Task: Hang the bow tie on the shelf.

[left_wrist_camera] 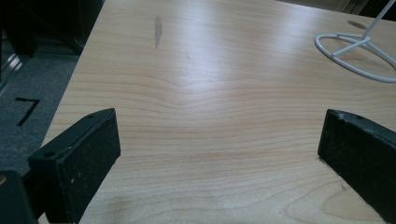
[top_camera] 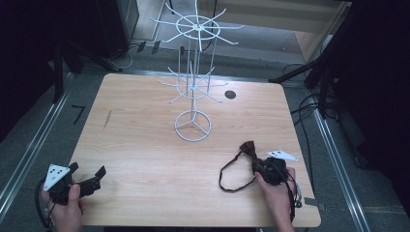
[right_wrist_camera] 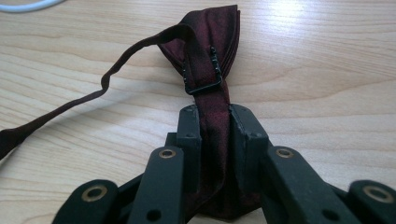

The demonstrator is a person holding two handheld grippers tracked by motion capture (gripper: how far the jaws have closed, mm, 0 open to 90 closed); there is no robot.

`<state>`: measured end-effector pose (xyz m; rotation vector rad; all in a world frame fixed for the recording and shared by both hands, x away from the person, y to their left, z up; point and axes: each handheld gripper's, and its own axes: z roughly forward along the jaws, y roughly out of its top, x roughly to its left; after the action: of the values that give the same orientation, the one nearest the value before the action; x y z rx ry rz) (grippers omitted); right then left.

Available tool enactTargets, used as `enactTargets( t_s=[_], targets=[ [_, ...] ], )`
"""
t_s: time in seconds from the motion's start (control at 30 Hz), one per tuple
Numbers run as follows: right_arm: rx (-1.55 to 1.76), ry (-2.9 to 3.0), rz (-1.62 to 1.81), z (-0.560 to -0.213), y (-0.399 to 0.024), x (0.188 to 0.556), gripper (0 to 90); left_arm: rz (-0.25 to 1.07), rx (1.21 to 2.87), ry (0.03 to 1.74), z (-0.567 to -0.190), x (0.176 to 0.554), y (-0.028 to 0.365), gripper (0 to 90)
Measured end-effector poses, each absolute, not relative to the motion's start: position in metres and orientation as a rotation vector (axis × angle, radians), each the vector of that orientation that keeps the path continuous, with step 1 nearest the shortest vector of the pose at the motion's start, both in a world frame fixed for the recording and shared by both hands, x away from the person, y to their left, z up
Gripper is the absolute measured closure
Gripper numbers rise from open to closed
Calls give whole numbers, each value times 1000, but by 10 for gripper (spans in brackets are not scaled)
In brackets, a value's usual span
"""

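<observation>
On the wooden table, a white wire display rack stands mid-table. Near the right front corner, the right gripper has its jaws clamped on a dark red bow tie. The left gripper, near the left front corner, holds its jaws apart.

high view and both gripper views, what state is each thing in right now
Dark red fabric bow tie: lying on the table, pinched at its middle by the right gripper, strap trailing loose.
Right gripper: shut on the bow tie.
Left gripper: open, jaws wide apart, nothing between them.
White wire display rack: upright, hooks bare.
Light wooden table: level, with a dark mark near its left side.
</observation>
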<state>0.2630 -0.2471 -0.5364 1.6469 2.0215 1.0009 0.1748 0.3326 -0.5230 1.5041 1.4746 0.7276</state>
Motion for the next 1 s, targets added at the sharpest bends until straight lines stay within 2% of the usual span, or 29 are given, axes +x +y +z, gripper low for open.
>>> enactTargets(
  t_s=[0.27,0.57,0.83,0.87,1.0],
  targets=[
    [1552,1970,1091,-521,-235,249,768,720,1500,1473,-523,175,334,0],
    [1466,1963,1169,-496,-217,249,769,722,1499,1475,-523,175,334,0],
    [1434,1952,1202,-487,-208,250,772,722,1498,1475,-523,175,334,0],
    [1424,1940,1219,-484,-207,250,850,722,1499,1474,-523,175,333,0],
    [1421,1922,1249,-478,-207,251,851,723,1497,1473,-523,175,333,0]
  ],
)
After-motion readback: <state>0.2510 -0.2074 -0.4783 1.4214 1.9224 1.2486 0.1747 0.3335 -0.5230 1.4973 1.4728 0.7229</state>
